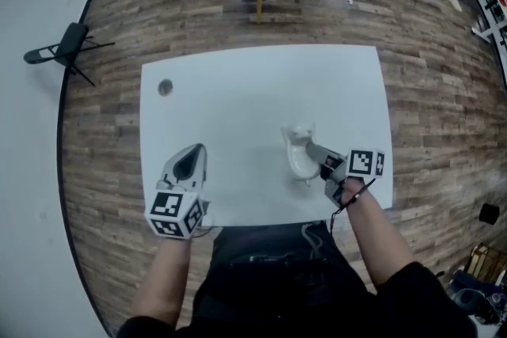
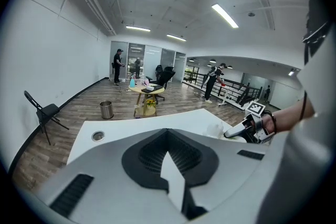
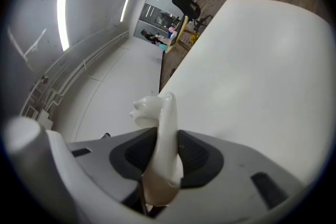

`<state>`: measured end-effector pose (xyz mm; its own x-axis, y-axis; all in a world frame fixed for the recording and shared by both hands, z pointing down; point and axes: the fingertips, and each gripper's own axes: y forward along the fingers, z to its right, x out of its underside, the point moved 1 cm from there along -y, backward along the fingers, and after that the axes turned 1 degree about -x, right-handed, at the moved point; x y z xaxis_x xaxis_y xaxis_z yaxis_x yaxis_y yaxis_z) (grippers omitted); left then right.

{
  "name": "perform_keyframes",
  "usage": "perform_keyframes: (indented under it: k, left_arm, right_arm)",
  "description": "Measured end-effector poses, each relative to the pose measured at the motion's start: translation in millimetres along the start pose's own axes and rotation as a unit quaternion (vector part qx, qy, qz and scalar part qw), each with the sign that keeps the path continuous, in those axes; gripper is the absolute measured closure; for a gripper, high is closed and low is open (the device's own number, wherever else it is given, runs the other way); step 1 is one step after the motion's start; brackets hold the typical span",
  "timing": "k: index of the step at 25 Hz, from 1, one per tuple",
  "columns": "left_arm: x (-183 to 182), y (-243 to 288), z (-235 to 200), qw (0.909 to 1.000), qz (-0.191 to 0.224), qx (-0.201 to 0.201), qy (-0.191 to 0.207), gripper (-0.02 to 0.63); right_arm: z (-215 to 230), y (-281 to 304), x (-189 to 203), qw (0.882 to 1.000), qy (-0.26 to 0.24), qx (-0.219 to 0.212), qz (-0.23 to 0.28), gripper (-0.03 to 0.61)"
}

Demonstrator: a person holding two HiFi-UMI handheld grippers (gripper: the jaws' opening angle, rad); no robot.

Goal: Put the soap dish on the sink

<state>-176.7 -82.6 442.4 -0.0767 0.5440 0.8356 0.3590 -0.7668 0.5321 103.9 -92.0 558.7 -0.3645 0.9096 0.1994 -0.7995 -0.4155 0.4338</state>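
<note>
Head view: we hold the soap dish (image 1: 299,156) clamped in the right gripper (image 1: 313,150), over the near right part of the white desk (image 1: 253,83). No sink shows, so the next move calls for finding one.

Left gripper view: the left gripper (image 2: 168,136) is closed and empty.

Right gripper view: the dish looks smooth, glossy and curved, pinched edgewise between dark pads (image 3: 197,152).

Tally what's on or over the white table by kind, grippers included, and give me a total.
Grippers: 2, the left gripper and the right gripper
Soap dish: 1
Round grommet in the tabletop: 1
Total: 4
</note>
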Motion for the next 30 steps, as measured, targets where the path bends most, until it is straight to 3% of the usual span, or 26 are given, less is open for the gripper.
perform_keyframes:
  k: [13,25,30]
  left_arm:
    - [-5,-20,-2,0.9997,0.022,0.005,-0.003,0.624]
    - [-23,-26,8,0.9986,0.04,0.024,0.023,0.624]
    - [-26,-30,10,0.9982,0.045,0.029,0.026,0.624]
  right_arm:
    - [-35,-22,0,0.999,-0.027,-0.01,0.023,0.448]
    - [-64,-56,-9,0.998,-0.031,-0.015,0.06,0.448]
    - [-86,-64,-14,0.996,-0.037,-0.039,0.074,0.448]
